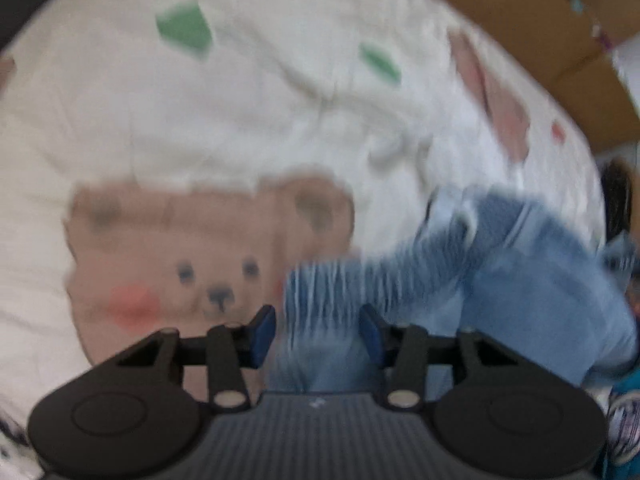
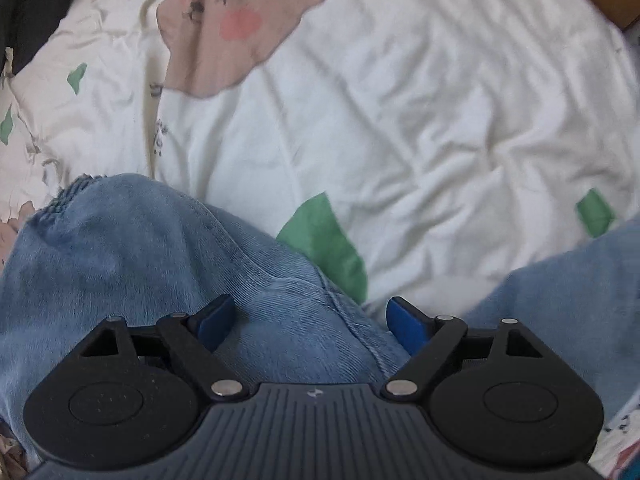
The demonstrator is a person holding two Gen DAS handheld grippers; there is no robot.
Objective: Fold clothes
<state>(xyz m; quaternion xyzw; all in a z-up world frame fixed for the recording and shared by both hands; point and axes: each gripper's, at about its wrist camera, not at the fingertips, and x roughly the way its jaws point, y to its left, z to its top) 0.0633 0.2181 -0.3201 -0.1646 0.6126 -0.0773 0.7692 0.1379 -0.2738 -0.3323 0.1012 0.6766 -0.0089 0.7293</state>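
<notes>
1. Scene: a pair of blue jeans (image 2: 132, 264) lies rumpled on a bed covered by a white quilt (image 2: 400, 120) printed with a brown bear (image 1: 180, 264) and green and red patches. No worktop; the bed carries everything.
2. Left gripper (image 1: 318, 332): points steeply down over the ribbed, gathered end of the jeans (image 1: 500, 280), probably the waistband. Jaws stand about half apart with the denim between the blue pads; the left wrist view is blurred, and the pads do not look pressed on the cloth. Read as released, not yet grasping.
3. Right gripper (image 2: 310, 324): points straight down over a seamed stretch of denim. Jaws wide apart, the cloth bulging up between them, pads clear of it. A second stretch of denim shows at the near right of the right wrist view.
4. Step in hand (judgement): the start of the fold, with both grippers lowering to take hold of the garment.
5. Next move calls for: clenching both jaws on a single layer or edge each, then lifting and spreading the jeans flat, since the bunching would spoil any fold.
</notes>
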